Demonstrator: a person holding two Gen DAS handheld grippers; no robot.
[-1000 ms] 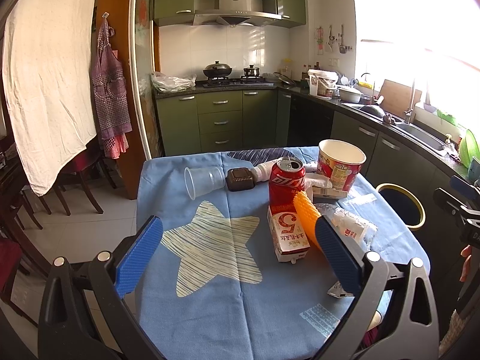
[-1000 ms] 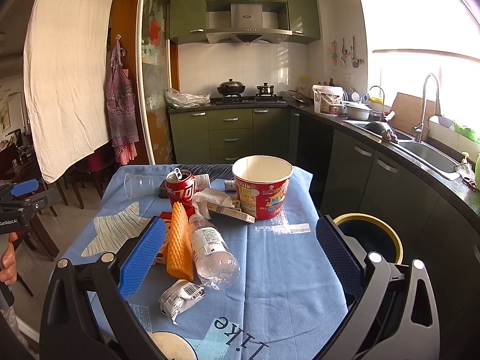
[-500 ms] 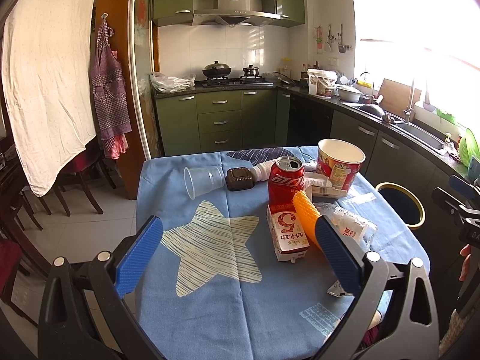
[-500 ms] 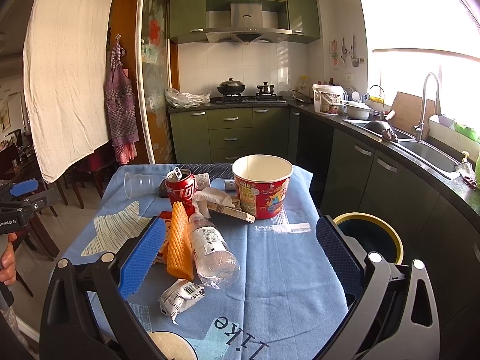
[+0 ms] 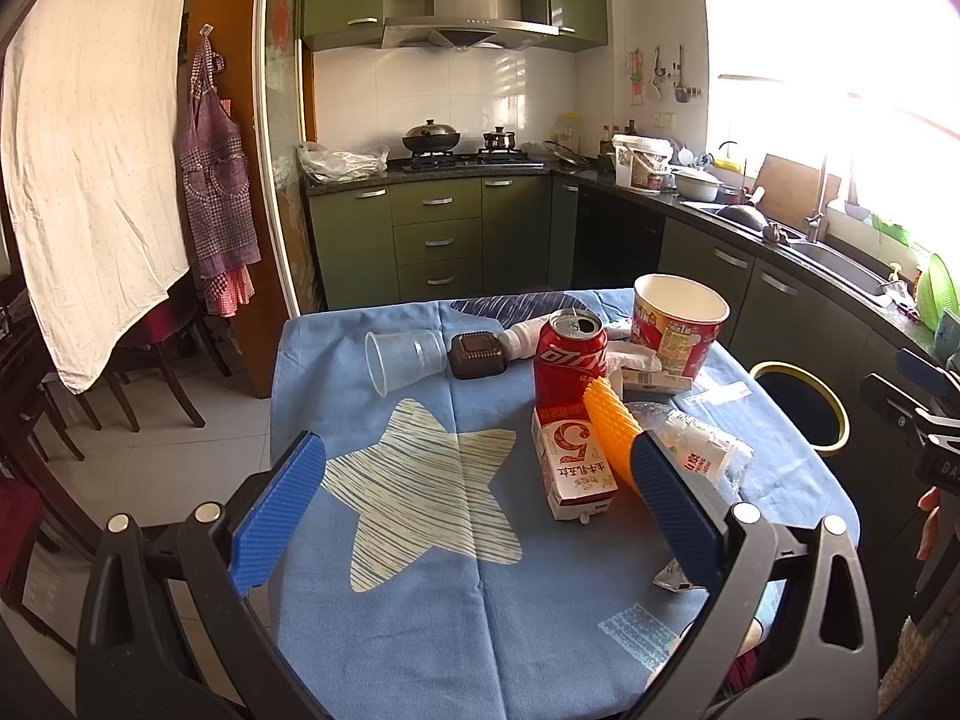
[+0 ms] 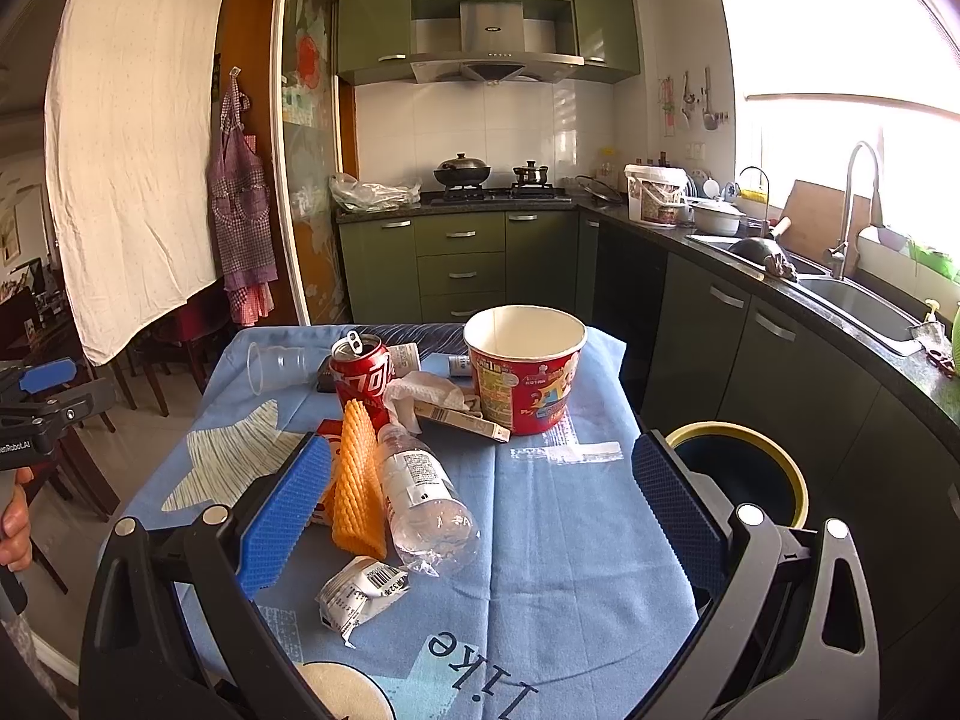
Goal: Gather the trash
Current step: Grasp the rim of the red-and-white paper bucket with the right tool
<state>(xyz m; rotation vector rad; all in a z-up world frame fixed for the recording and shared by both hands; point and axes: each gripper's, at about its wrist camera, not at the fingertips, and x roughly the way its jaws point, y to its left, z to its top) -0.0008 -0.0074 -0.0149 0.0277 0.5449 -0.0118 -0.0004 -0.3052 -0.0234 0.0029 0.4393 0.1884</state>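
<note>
2 tools, left tool [image 5: 477, 489] and right tool [image 6: 480, 507], hover released and empty over the counter [image 6: 558, 540]. Trash sits clustered at 12 o'clock, within reach of the bin [image 6: 741, 468] at 3 o'clock: 1 can [image 6: 363, 375], 1 tub [image 6: 525, 366], 1 bottle [image 6: 423, 495], 1 carton [image 5: 573, 465], 1 cup [image 5: 402, 357], 1 wrapper [image 6: 360, 591].

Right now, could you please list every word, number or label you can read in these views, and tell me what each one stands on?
"5": milk carton.
"Like", seen upside down: blue tablecloth.
"enRobot.AI", cut off at the frame edge: left gripper.
White characters on the red can: stylised, not read with confidence.
Bottle label, crumpled wrapper with barcode, and noodle bucket: print too small to read.
</note>
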